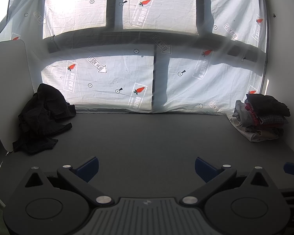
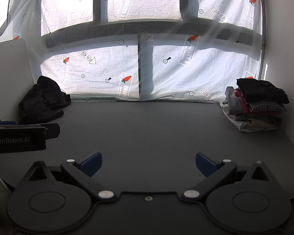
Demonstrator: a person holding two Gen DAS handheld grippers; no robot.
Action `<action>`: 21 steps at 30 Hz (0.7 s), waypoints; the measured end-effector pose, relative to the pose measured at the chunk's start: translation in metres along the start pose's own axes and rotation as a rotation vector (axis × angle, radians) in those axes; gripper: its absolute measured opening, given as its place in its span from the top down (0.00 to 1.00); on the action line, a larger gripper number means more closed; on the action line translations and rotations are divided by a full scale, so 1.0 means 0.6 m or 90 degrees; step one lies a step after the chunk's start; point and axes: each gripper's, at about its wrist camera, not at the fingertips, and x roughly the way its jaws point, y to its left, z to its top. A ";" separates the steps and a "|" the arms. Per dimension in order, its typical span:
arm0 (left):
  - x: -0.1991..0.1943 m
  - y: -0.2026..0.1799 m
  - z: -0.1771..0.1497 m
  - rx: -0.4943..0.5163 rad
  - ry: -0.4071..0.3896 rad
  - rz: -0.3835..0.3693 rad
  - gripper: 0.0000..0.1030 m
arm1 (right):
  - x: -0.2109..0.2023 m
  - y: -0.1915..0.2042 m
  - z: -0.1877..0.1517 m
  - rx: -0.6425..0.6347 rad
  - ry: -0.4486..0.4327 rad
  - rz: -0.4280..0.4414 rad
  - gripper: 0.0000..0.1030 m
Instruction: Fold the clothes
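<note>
A crumpled black garment (image 1: 43,117) lies at the far left of the dark grey table (image 1: 147,137); it also shows in the right wrist view (image 2: 42,99). A stack of folded clothes (image 1: 262,115), black on top with red and checked pieces below, sits at the far right, and shows in the right wrist view (image 2: 258,105). My left gripper (image 1: 146,168) is open and empty, low over the table's near side. My right gripper (image 2: 149,164) is open and empty too. The left gripper's body (image 2: 19,137) shows at the left of the right wrist view.
A white curtain (image 1: 127,82) printed with carrots and "LOOK HERE" arrows hangs behind the table's far edge. A white panel (image 1: 7,90) stands at the left behind the black garment. A white wall (image 2: 282,58) borders the right side.
</note>
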 end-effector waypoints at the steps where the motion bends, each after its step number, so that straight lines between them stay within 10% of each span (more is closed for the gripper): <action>1: 0.000 0.001 0.000 0.000 0.000 0.000 0.00 | 0.001 0.001 0.000 0.001 -0.001 0.000 0.00; 21: -0.001 -0.002 -0.002 -0.001 -0.004 0.007 0.00 | 0.011 0.003 -0.001 -0.002 -0.004 -0.001 0.00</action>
